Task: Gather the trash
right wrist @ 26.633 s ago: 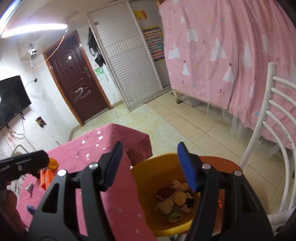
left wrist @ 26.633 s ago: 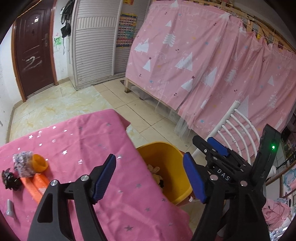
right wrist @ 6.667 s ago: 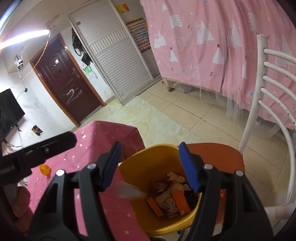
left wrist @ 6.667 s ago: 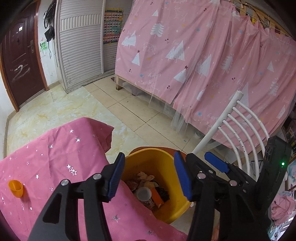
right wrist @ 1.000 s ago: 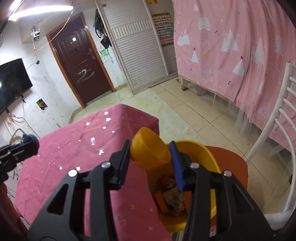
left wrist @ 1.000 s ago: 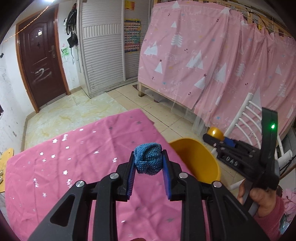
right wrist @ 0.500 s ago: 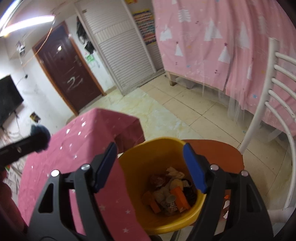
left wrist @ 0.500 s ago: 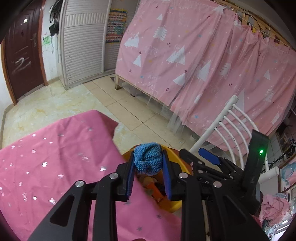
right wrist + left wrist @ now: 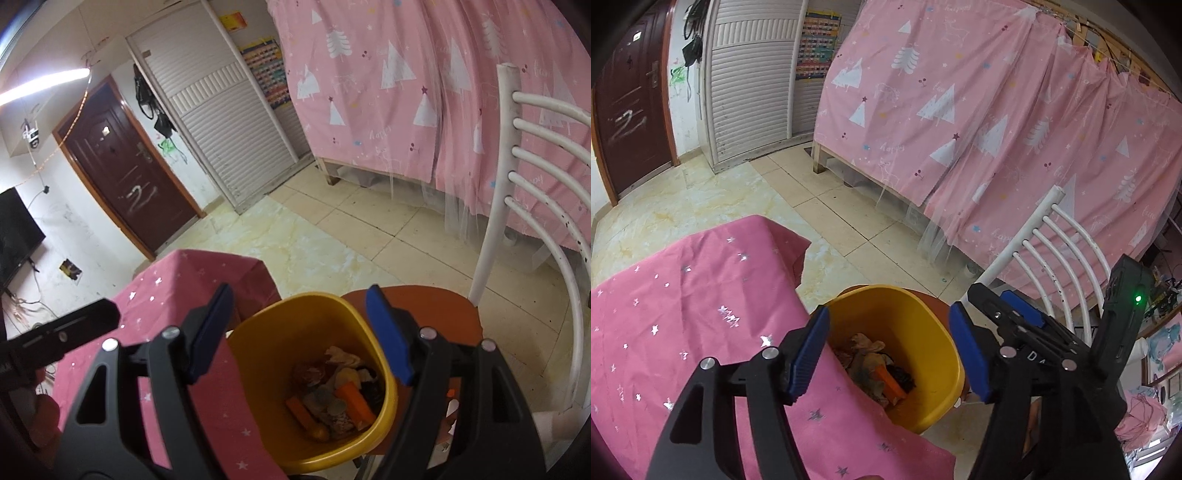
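A yellow bin stands on an orange chair seat beside the pink-clothed table. It holds several pieces of trash, among them orange sticks and crumpled paper. My left gripper is open and empty, hovering over the bin. My right gripper is open and empty, also above the bin. The right gripper also shows at the right in the left wrist view. The blue knitted ball is not visible in either view.
A white slatted chair back rises right of the bin. A pink curtain hangs behind it. Tiled floor, a slatted wardrobe and a dark door lie beyond the table.
My left gripper has opened and the blue knitted ball is gone from its jaws. The right gripper stays open over the bin after dropping the yellow cup earlier.
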`<state>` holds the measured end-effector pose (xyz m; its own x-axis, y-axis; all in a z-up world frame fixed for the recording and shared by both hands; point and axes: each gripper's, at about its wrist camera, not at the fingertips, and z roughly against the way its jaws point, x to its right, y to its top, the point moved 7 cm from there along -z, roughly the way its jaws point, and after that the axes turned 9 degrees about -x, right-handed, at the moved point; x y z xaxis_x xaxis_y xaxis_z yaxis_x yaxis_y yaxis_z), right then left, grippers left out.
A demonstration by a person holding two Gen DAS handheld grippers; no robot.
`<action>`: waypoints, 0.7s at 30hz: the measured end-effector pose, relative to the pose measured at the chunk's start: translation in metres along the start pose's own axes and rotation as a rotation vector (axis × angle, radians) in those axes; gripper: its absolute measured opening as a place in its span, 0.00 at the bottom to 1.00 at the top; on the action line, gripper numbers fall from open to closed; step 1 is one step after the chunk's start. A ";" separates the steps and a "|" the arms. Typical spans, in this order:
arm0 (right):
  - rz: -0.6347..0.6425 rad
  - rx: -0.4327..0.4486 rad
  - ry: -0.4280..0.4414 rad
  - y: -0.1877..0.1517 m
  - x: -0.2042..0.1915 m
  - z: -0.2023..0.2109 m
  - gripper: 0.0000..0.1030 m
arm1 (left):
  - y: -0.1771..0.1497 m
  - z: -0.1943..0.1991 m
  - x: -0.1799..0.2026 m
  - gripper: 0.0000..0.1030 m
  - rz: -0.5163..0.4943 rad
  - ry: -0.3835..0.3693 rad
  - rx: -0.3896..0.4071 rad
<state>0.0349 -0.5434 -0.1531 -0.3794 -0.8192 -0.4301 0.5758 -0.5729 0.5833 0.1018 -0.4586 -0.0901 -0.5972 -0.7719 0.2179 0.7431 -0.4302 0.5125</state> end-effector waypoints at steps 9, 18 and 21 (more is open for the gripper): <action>0.113 0.038 -0.021 -0.012 -0.042 0.001 0.90 | -0.011 0.044 -0.037 0.70 0.039 0.014 0.063; 0.208 0.054 0.023 -0.030 -0.104 0.009 0.92 | -0.039 0.107 -0.108 0.74 0.117 0.193 0.211; 0.274 0.047 0.079 -0.046 -0.149 0.011 0.93 | -0.052 0.122 -0.139 0.75 0.164 0.259 0.234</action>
<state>0.0569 -0.3949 -0.1084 -0.1554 -0.9402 -0.3031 0.6143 -0.3322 0.7158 0.1092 -0.2719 -0.0459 -0.3576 -0.9273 0.1106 0.7155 -0.1959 0.6706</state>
